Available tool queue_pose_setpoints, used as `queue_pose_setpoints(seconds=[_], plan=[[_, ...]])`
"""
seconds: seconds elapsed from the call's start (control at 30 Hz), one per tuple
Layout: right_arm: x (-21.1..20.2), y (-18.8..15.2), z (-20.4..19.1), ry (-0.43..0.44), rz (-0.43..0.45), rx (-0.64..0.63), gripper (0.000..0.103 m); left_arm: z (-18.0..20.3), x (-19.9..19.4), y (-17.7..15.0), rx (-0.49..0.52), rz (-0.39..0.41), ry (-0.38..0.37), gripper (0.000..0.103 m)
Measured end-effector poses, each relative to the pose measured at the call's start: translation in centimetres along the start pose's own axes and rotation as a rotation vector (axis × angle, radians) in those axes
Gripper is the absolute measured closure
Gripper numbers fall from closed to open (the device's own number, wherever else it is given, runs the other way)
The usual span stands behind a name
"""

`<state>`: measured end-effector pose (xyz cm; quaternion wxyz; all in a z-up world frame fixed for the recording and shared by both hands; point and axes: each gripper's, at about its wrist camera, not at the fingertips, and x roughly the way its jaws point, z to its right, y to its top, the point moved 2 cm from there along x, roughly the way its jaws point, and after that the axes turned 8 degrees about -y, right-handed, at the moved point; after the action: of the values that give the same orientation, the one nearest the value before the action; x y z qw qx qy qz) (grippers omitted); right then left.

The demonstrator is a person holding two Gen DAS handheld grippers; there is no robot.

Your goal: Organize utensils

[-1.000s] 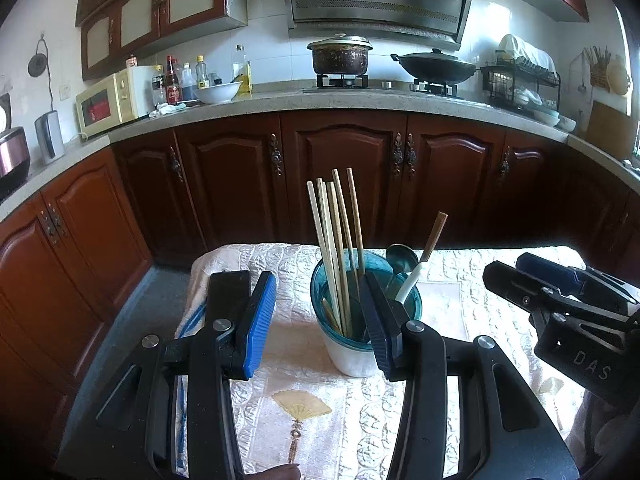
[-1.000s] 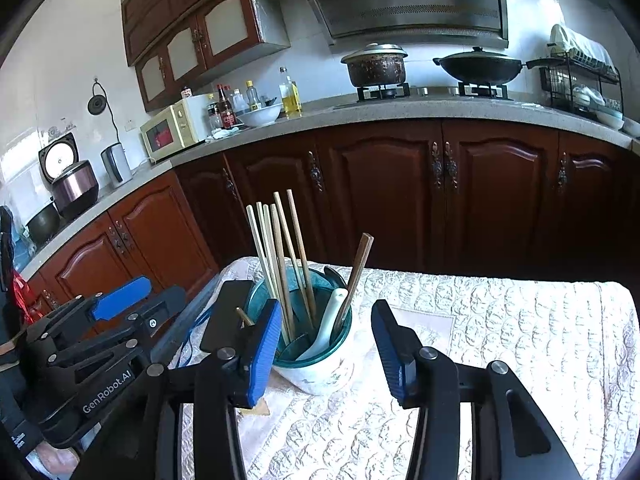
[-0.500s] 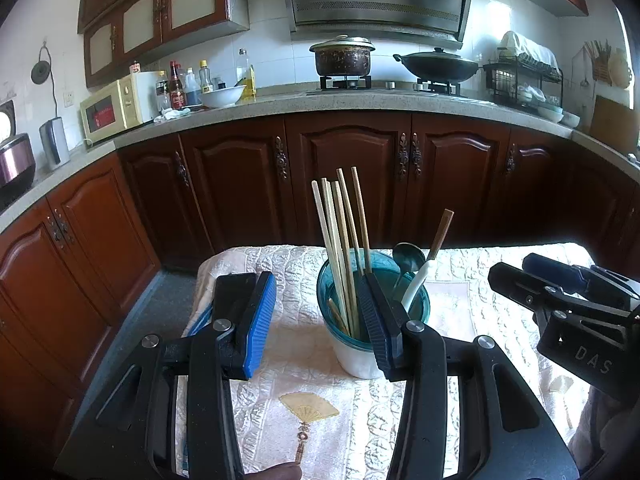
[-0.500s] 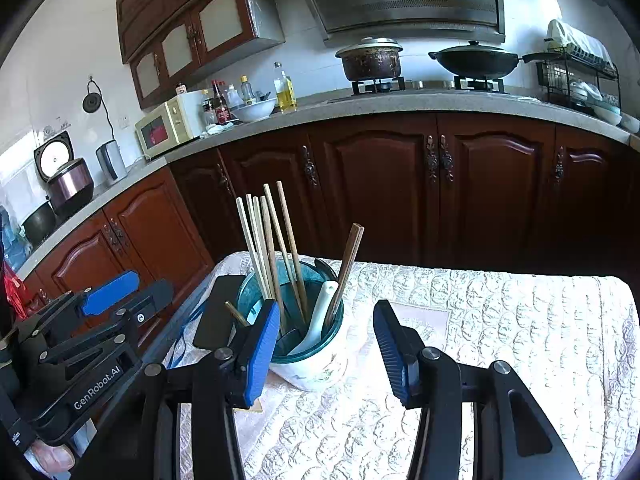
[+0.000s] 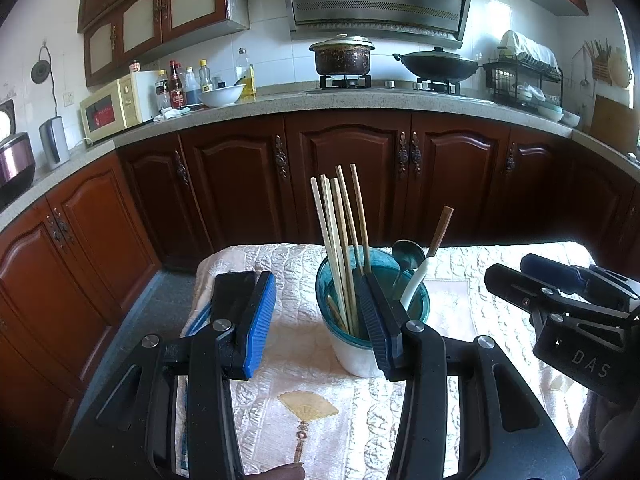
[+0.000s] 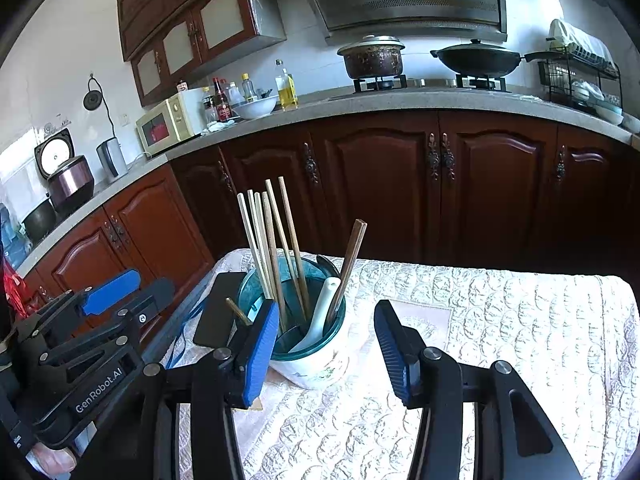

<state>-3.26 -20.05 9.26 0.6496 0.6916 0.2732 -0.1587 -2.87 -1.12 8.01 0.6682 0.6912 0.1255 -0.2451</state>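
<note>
Utensil holder (image 5: 362, 344), a white cup with a teal liner, is standing on the quilted table cover (image 6: 500, 320), near its left end, already loaded. Left gripper (image 5: 318, 320) is hovering in front with jaws spread, nothing pinched; its right finger is overlapping the cup rim in view, contact unclear. Right gripper (image 6: 326, 340) is also gaping and empty, the cup sitting ahead between its fingers without touching them.

Risks: the cup is looking top-heavy with long sticks leaning left, so a finger nudging the rim or the stick tops is likely to tip it or shove it toward the table edge. Closing on the bundle off-centre could scatter sticks.

Counts: light chopsticks (image 6: 266, 248), about six standing upright, overlap making it uncertain; one short stick end (image 6: 238, 311) poking out low left; one brown-tipped stick (image 6: 350, 264) leaning right; one white ceramic spoon (image 6: 320, 316); one metal spoon (image 5: 406, 258); one black phone (image 6: 218, 308) lying beside the cup.
</note>
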Motion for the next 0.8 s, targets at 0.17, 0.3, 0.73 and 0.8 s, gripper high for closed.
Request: queue_pose_setpoints(seconds=[0.17,0.3,0.73,0.8], plan=[[0.18,-0.16,-0.13,0.002,-0.006,-0.006,0.055,-0.04,0.11,-0.25,0.004,-0.006,0.000,0.060],[0.33,-0.16,-0.16,0.002,-0.011,-0.005,0.055,-0.04,0.15,-0.24,0.003,-0.005,0.000,0.060],[0.24,-0.32,-0.35,0.003,-0.014,-0.010,0.055,0.00,0.42,-0.28,-0.004,-0.014,0.003,0.060],[0.24,-0.36,-0.35,0.004,-0.015,-0.009,0.055,0.05,0.40,-0.37,-0.002,-0.014,0.004,0.060]])
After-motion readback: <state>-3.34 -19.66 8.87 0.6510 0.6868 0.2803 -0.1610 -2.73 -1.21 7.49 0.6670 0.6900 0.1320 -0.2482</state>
